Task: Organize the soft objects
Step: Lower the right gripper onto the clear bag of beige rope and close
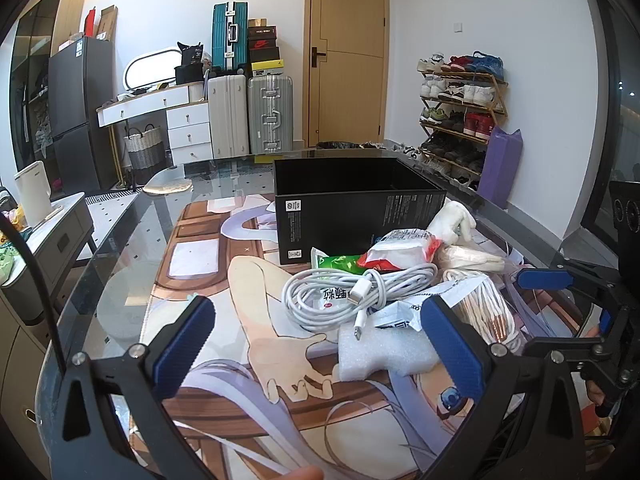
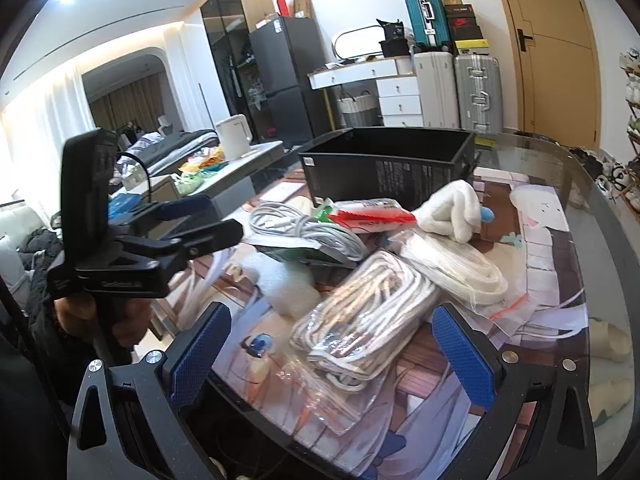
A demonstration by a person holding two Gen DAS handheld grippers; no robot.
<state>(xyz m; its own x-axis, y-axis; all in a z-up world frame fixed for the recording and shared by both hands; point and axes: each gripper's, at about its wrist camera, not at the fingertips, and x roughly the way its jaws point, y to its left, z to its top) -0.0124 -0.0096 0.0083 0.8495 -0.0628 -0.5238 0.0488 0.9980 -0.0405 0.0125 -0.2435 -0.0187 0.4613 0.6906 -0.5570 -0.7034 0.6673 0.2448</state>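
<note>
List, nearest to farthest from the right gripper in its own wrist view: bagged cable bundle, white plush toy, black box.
From the right gripper:
1. Bagged cable bundle, between the open fingers.
2. White plush toy, farther back, slightly right.
3. Black box, behind everything.

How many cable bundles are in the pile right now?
3: a loose white charging cable on the left by the green packet, a bagged bundle nearest the right tool, and another bagged coil beyond it. More may lie underneath.

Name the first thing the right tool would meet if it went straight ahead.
Probably the clear bag of coiled white cable, lying between the open right tool fingers; depth is uncertain.
</note>
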